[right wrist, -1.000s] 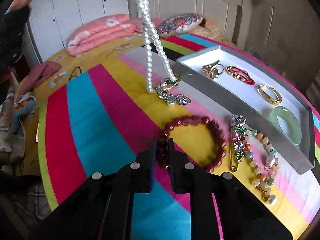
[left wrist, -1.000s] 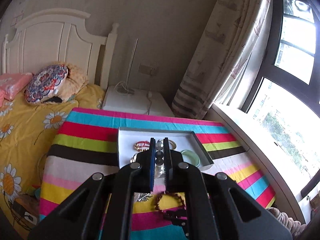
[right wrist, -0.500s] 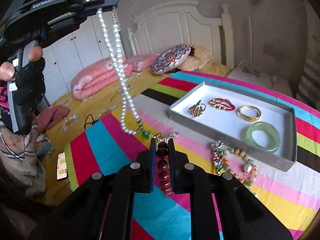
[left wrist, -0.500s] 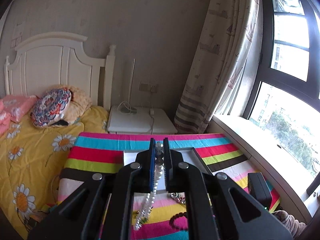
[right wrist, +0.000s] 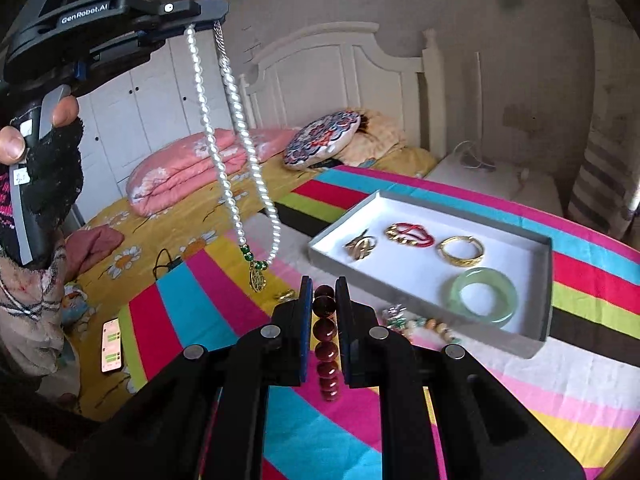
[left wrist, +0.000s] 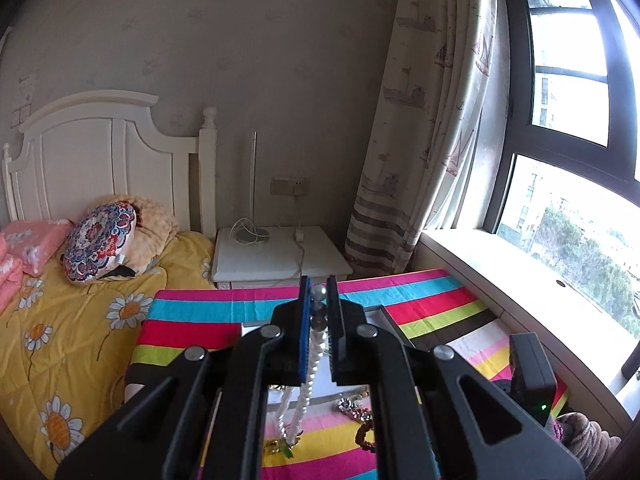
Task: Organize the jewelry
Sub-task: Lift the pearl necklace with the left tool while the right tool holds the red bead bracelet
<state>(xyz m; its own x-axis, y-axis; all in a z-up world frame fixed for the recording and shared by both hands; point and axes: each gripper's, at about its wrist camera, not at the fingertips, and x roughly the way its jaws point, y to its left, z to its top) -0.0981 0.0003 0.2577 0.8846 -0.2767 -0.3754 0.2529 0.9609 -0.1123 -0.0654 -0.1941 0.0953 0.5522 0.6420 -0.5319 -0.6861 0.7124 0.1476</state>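
My left gripper (left wrist: 319, 296) is shut on a white pearl necklace (left wrist: 310, 376), which hangs down between its fingers. In the right wrist view the same left gripper (right wrist: 202, 16) is high at the upper left, and the pearl necklace (right wrist: 224, 160) dangles with its gold pendant (right wrist: 257, 278) clear of the striped cloth. My right gripper (right wrist: 323, 292) is shut on a dark red bead bracelet (right wrist: 325, 332), which hangs below the jaws. A white tray (right wrist: 536, 344) to the right holds a green jade bangle (right wrist: 484, 296), a gold bangle (right wrist: 460, 250) and a red-and-gold bracelet (right wrist: 410, 234).
A multicolour bead bracelet with a brooch (right wrist: 420, 322) lies on the striped cloth (right wrist: 200, 312) just in front of the tray. A phone (right wrist: 112, 344) lies on the yellow bed at the left. A white nightstand (left wrist: 280, 256) and a window sill (left wrist: 520, 292) border the table.
Both grippers have risen. The pearl necklace's pendant has come off the cloth and hangs free. The red bead bracelet has been lifted from the cloth.
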